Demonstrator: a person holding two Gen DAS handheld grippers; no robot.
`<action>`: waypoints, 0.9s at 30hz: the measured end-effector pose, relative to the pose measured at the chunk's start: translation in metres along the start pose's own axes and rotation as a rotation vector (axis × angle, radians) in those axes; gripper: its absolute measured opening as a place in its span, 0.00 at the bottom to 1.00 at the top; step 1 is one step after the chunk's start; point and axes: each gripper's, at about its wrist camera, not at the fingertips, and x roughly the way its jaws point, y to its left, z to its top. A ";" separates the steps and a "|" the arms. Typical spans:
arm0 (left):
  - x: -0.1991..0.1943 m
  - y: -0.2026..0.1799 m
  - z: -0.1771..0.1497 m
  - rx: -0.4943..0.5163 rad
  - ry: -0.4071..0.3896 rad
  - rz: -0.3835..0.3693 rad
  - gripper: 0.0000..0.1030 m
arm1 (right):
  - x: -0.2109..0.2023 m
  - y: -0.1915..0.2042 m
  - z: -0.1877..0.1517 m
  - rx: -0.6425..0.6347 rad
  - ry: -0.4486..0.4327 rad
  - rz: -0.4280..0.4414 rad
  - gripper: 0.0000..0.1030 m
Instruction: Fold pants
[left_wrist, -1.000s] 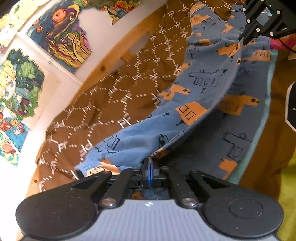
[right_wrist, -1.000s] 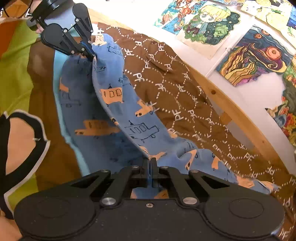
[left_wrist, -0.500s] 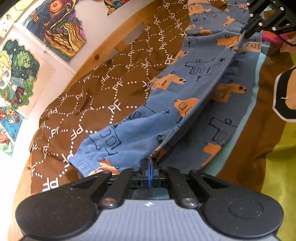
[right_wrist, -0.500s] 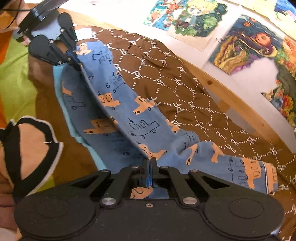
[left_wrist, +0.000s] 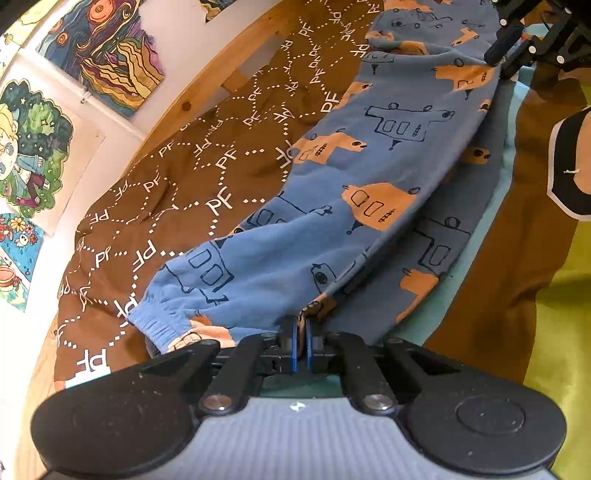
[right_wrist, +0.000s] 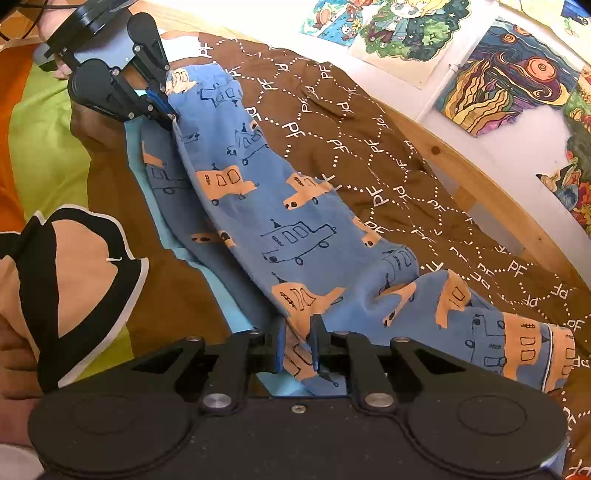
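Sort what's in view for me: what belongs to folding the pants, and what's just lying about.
Part of the job:
blue pants
left gripper, shut on their folded edge
right gripper, jaws opening, fabric between them

Just lying about:
brown patterned blanket
wall drawings
wooden bed rail
green cover

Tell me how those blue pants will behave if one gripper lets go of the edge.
Probably floppy: the pants sag between the left gripper and right gripper. The freed edge would likely drop onto the leg beneath. The right jaws are opening, cloth between them.
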 end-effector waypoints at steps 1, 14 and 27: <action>0.000 0.000 0.000 0.000 -0.001 -0.002 0.03 | -0.001 0.000 0.000 -0.004 -0.002 0.005 0.09; -0.005 -0.002 -0.001 0.026 0.007 -0.025 0.01 | -0.011 0.006 0.004 -0.068 0.003 0.053 0.00; -0.010 -0.002 -0.002 0.030 0.022 -0.036 0.00 | -0.013 0.007 0.004 -0.111 0.026 0.081 0.00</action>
